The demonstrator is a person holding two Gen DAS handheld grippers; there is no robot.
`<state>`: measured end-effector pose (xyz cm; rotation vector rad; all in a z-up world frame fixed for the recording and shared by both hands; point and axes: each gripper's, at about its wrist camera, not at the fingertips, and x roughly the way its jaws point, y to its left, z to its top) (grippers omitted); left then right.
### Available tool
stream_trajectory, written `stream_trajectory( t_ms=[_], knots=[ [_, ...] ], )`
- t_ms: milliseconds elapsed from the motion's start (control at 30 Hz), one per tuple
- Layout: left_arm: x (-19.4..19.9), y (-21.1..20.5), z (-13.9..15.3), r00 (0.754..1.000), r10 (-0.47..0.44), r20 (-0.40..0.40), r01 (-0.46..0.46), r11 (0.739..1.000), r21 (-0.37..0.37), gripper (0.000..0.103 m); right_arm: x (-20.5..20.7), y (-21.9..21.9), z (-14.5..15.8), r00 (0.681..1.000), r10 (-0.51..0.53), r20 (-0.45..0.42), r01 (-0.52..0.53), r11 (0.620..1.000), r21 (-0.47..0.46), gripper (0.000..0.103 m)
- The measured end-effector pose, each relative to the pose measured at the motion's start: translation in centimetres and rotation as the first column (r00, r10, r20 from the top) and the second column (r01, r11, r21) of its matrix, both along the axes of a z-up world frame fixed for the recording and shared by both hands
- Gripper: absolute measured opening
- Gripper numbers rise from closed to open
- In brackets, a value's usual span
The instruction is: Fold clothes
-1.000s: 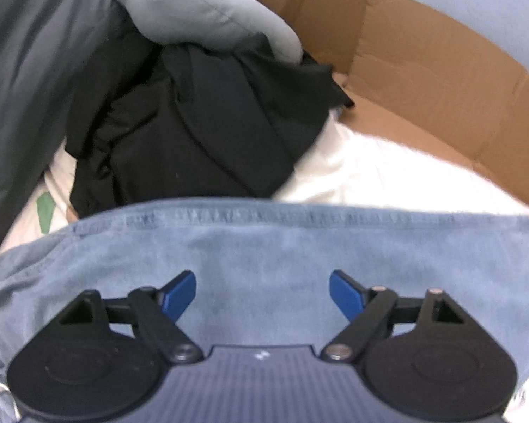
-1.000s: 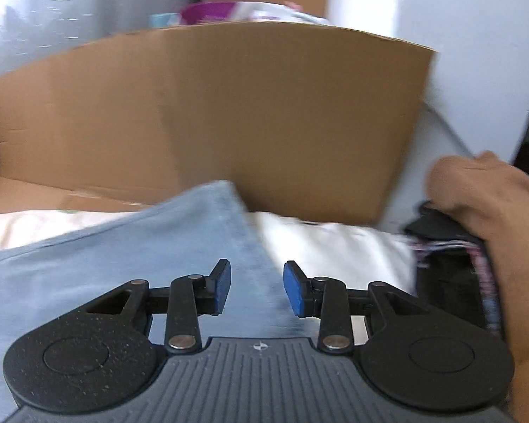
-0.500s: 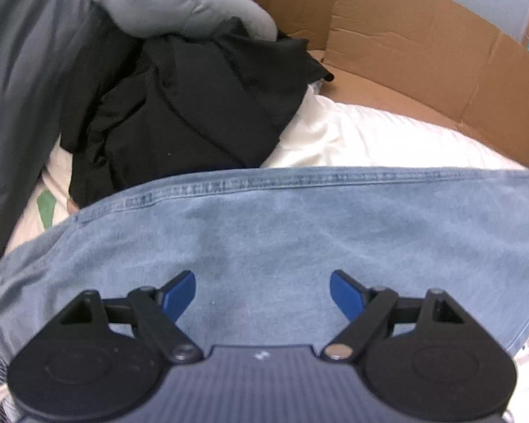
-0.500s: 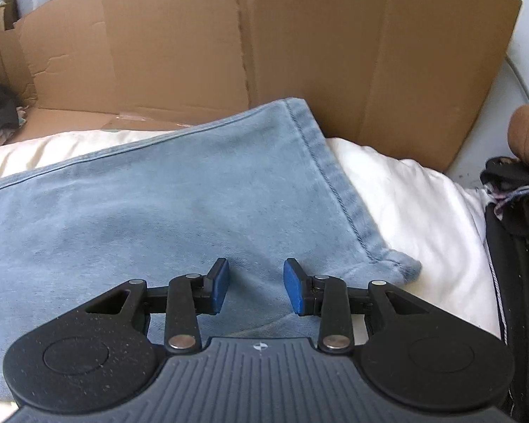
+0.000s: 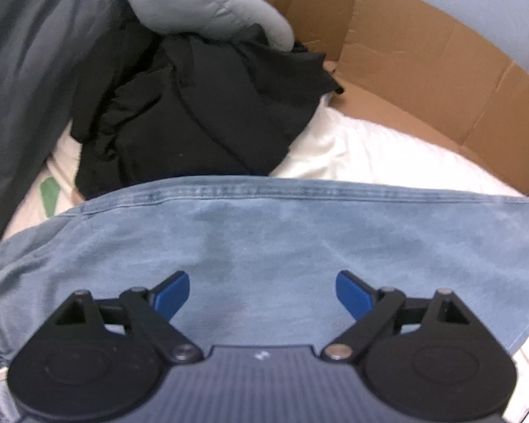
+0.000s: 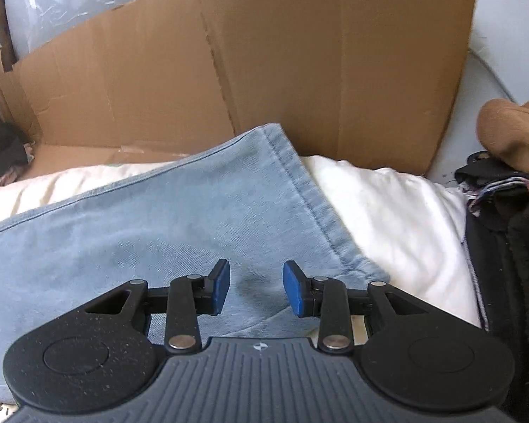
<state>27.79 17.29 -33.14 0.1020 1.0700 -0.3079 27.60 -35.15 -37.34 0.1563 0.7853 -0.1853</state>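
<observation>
Light blue jeans (image 5: 264, 232) lie spread flat across a white bedsheet (image 5: 381, 151). My left gripper (image 5: 262, 292) hovers over the denim with its jaws opening wide and nothing gripped between the blue pads. In the right wrist view the hemmed leg end of the jeans (image 6: 201, 218) runs toward the cardboard. My right gripper (image 6: 255, 289) hangs over that end near the hem, jaws partly apart, with only flat cloth below them.
A heap of black clothes (image 5: 201, 112) and a grey garment (image 5: 201, 3) sit beyond the jeans on the left. Brown cardboard (image 6: 264, 63) stands along the far side. A dark cloth pile (image 6: 508, 253) and a tan fabric (image 6: 515, 134) lie at the right.
The left jaws have spread a little wider over the denim. The right gripper has dipped toward the jeans, so the leg end and hem now fill its view.
</observation>
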Motion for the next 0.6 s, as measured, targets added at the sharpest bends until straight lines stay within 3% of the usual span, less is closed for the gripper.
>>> stream_trajectory(
  t_ms=[333, 433, 600],
  knots=[
    [-0.3, 2.3, 0.4, 1.000, -0.003, 0.007, 0.003, 0.999, 0.048, 0.092, 0.5, -2.0, -2.4, 0.996, -0.031, -0.080, 0.027, 0.998, -0.049, 0.038],
    [-0.2, 3.8, 0.7, 1.000, 0.006, 0.014, -0.007, 0.998, 0.068, 0.092, 0.8, -1.2, -2.4, 0.994, -0.012, -0.105, -0.002, 0.991, -0.135, 0.038],
    [-0.1, 6.2, 1.2, 0.999, 0.028, 0.016, -0.029, 0.995, 0.092, 0.092, 0.7, -1.3, -2.3, 0.991, -0.036, -0.126, 0.011, 0.981, -0.195, 0.037]
  ],
)
